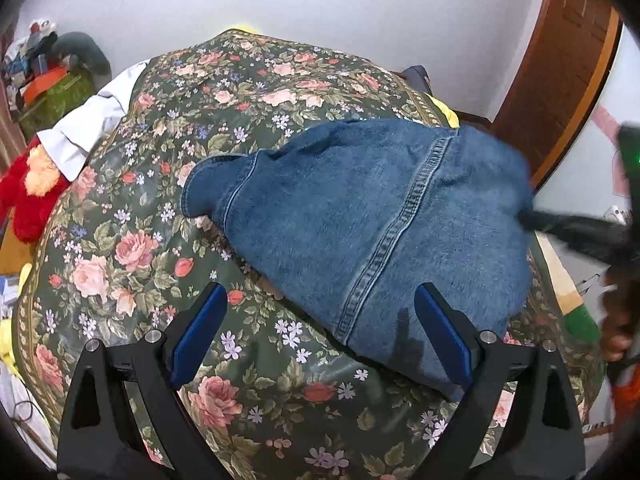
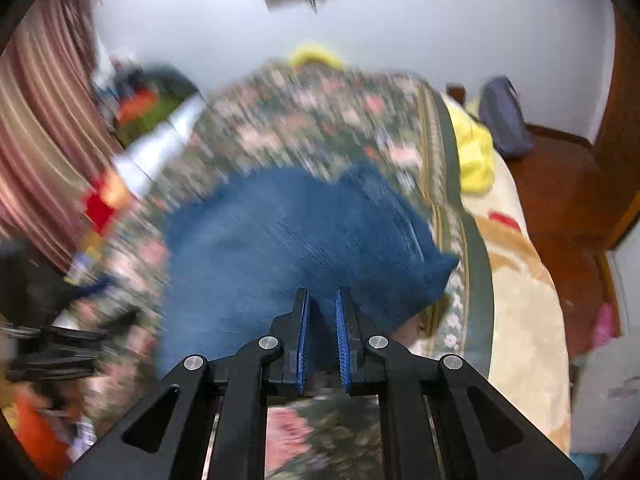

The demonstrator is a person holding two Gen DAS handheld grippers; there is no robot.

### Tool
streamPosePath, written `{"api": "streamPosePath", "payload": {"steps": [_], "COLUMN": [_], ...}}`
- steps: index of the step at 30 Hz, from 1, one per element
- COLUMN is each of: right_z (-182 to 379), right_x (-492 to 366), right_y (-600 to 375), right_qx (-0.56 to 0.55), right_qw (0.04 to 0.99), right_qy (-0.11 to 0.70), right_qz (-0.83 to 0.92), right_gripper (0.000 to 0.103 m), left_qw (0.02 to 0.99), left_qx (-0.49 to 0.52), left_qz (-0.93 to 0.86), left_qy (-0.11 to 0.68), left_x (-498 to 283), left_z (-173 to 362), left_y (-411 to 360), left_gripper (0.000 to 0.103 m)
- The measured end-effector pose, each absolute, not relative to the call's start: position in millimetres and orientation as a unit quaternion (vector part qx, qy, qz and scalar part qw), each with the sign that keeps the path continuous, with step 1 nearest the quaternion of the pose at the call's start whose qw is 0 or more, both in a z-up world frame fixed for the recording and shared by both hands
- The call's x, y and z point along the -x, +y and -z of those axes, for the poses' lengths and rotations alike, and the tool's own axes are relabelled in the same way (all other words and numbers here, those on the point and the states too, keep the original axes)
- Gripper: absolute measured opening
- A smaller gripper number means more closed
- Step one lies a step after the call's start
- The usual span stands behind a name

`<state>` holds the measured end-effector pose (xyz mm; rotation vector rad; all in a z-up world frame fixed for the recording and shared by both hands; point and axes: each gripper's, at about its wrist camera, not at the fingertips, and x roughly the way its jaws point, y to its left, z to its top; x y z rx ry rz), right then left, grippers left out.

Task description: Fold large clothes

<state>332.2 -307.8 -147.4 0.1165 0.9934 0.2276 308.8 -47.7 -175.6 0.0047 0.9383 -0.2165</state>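
Note:
A blue denim garment (image 1: 360, 208) lies folded on a floral bedspread (image 1: 160, 208), with a stitched seam running down its middle. My left gripper (image 1: 320, 292) hovers open over its near edge, with wide-set blue pads and nothing between them. In the left wrist view my right gripper (image 1: 568, 236) is a dark blur at the garment's right edge. In the blurred right wrist view the right gripper (image 2: 321, 293) has its jaws nearly together, with the denim garment (image 2: 260, 240) pinched between the pads.
A red plush toy (image 1: 28, 196) and a white cloth (image 1: 92, 128) lie at the bed's left edge. Yellow fabric (image 2: 476, 156), a dark blue bag (image 2: 504, 116) and a beige blanket (image 2: 528, 300) sit to the right. A wooden door (image 1: 560, 60) stands at the far right.

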Motion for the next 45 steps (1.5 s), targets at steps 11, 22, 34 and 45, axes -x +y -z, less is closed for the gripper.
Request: {"api": "streamPosePath", "payload": {"steps": [11,22,34,45], "right_z": [185,176,189,229], "right_x": [-325,-348,-436,-442], "right_y": [-296,-382,-368,-365], "right_qx": [0.078,-0.164,-0.169,-0.297], "right_qw": [0.892,0.857,0.797,0.722], "right_qy": [0.446,0.48,0.543,0.568], "right_qz": [0.01,-0.092,-0.205,-0.26], "right_gripper": [0.103,0.103,0.103,0.103], "left_qw": [0.875,0.81,0.732,0.787], "left_qx": [0.039,0.213,0.362,0.259], "left_qz": [0.103,0.125,0.147,0.119], "left_qy": [0.472,0.532,0.558,0.547], "left_x": [-304,-331,-360,-436], "left_z": [187,218,271,242], "left_y": [-40,-22,-34,-29], "left_gripper": [0.095,0.095,0.103,0.094]}}
